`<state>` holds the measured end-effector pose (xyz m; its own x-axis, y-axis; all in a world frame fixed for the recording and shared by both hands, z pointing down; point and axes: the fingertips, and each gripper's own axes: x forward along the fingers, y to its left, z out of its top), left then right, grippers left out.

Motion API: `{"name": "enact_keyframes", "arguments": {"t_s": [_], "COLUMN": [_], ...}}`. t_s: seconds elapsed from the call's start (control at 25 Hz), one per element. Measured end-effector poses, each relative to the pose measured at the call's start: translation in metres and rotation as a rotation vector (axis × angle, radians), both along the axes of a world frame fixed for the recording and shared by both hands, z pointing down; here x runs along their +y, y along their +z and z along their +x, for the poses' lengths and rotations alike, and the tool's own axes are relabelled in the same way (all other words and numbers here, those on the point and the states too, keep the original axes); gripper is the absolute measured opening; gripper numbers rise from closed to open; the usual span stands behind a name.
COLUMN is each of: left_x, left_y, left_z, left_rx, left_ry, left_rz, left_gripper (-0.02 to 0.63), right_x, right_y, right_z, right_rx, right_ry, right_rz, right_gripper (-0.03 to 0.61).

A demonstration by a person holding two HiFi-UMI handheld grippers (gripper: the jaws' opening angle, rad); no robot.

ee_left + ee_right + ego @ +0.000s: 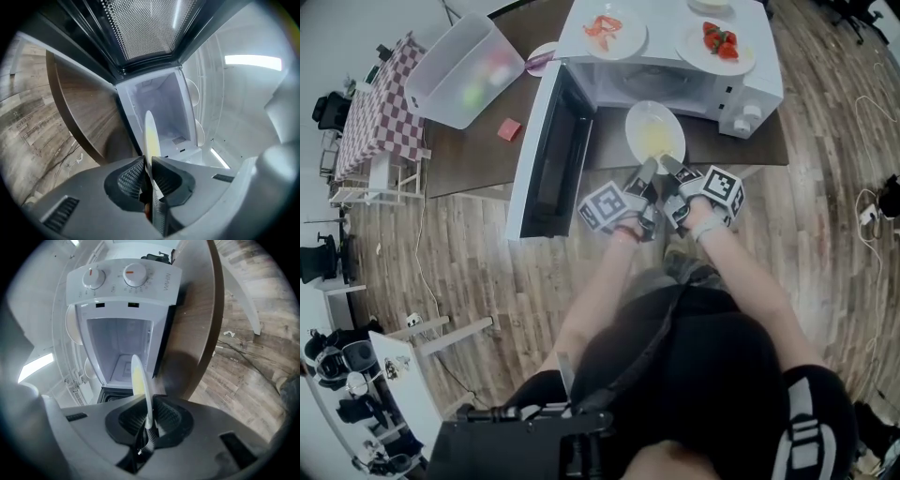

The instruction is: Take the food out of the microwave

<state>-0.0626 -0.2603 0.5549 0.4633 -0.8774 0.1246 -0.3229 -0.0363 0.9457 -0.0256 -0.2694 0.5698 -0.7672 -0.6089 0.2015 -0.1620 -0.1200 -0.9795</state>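
The left gripper (645, 173) and the right gripper (674, 170), side by side, are each clamped on the near rim of the plate (654, 131). The plate juts ahead of them, just outside the open microwave (750, 84). It is probably stiff, slick and breakable, and the yellow food (656, 141) may slide, so level carrying suits.

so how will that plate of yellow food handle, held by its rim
Probably stiff: the plate shows no sag though the left gripper and right gripper pinch only its near rim. It looks smooth, so it may slip. The yellow food could slide if it tips.
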Motion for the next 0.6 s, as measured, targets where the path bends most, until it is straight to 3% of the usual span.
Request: {"name": "enact_keyframes", "arguments": {"t_s": [0.6], "left_x": [0.068], "left_y": [-0.012], "left_z": [-0.003], "left_rx": [0.004], "left_ry": [0.082], "left_rz": [-0.011], "left_gripper": [0.044], "right_x": [0.072], "right_y": [-0.011], "right_z": [-0.002], "right_rx": [0.010], "right_ry": [0.070], "right_rz": [-0.023], "right_gripper": [0.031]}}
